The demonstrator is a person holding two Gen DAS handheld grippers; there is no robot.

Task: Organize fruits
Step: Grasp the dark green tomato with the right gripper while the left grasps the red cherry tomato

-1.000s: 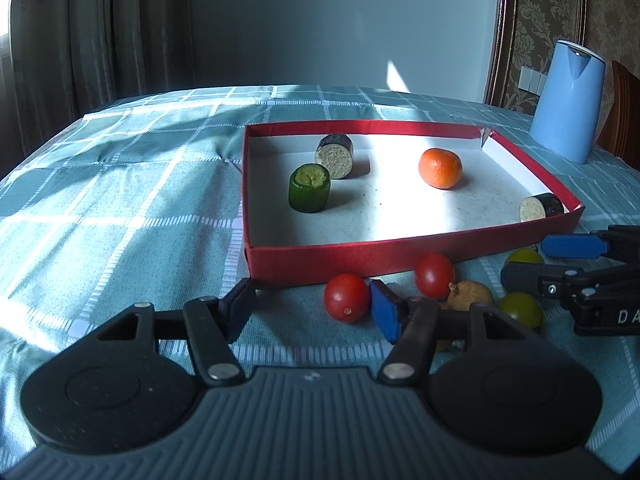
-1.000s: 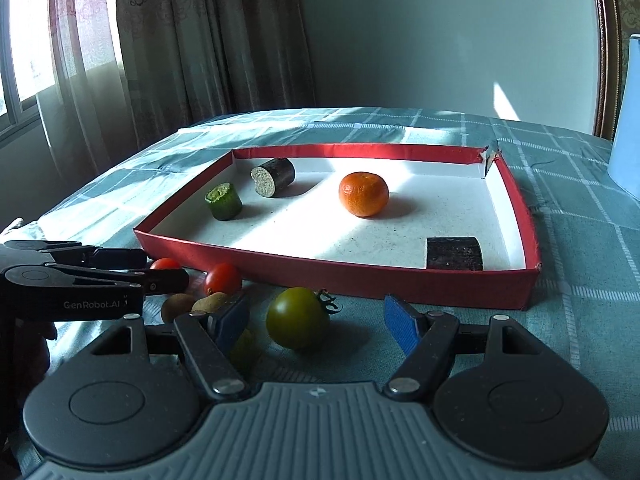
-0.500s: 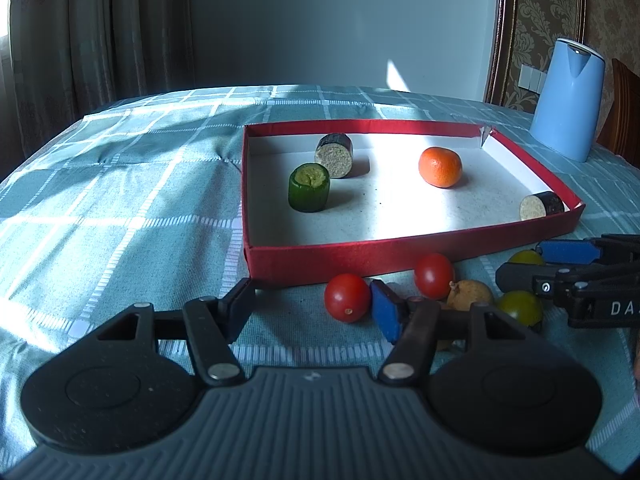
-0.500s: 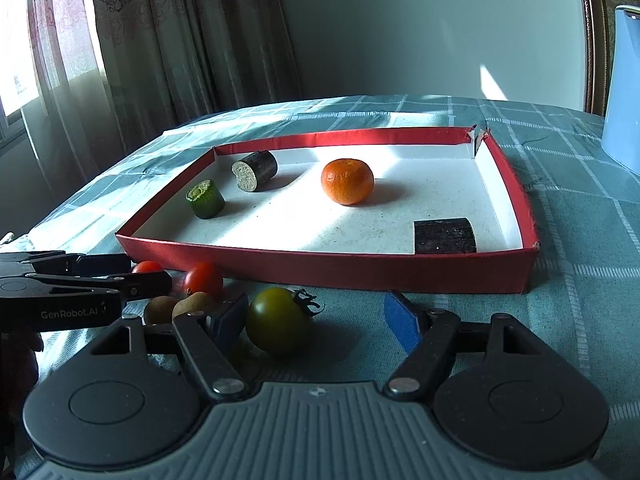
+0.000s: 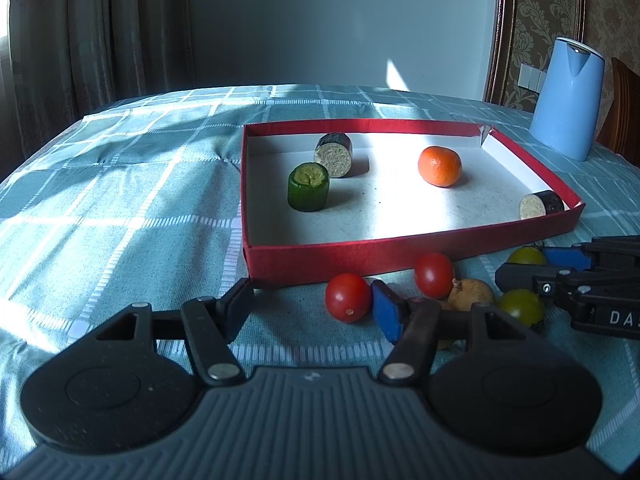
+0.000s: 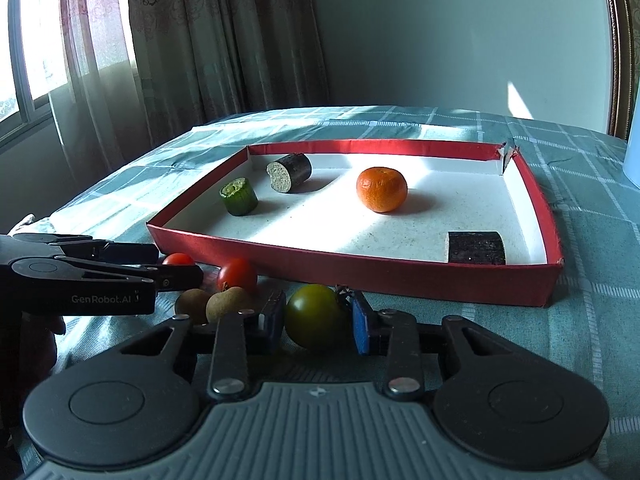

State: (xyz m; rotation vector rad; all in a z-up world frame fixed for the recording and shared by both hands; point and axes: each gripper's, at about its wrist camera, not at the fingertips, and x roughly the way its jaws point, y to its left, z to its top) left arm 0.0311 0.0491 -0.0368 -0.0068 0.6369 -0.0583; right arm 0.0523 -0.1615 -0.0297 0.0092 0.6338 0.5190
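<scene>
Pads of my right gripper pinch the green tomato off-centre; it may squirt out, left gripper gaping wide.

A checked teal tablecloth covers the table. On it, at two o'clock in the left wrist view, stands a light blue kettle, upright, well apart from the rest. Patterned curtains hang at eleven o'clock in the right wrist view, beside a bright window at ten o'clock. A plain grey wall fills twelve o'clock.
</scene>
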